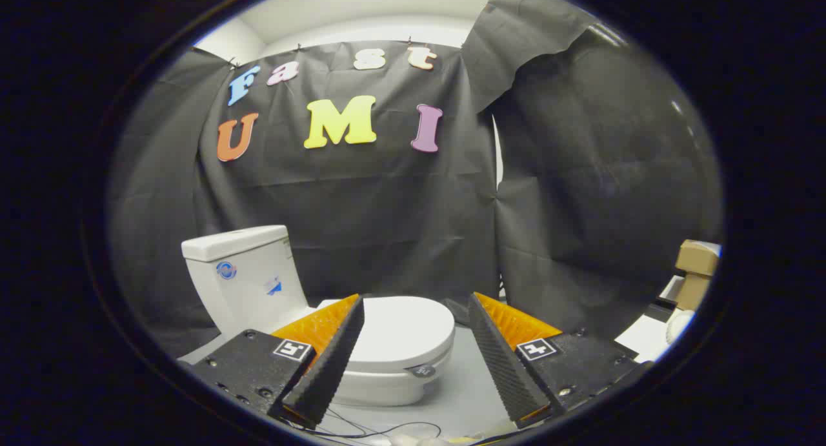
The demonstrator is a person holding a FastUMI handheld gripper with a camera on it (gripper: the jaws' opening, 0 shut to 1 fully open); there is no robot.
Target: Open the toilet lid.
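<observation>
A small white toilet stands on the grey floor before the black cloth wall. Its lid (pixel 403 330) lies flat and closed over the bowl, and the tank (pixel 248 275) rises behind it to the left. My gripper (pixel 416 304) is open, fingers spread wide with nothing between them. The lid shows in the gap between the fingers, a little beyond the tips. The left finger (pixel 329 362) overlaps the lid's left side in the view; the right finger (pixel 503 362) stands apart from the bowl's front rim.
Thin dark cables (pixel 381 428) lie on the grey floor (pixel 464 388) in front of the bowl. Cardboard boxes (pixel 695 272) and white items sit at the far right by the cloth wall.
</observation>
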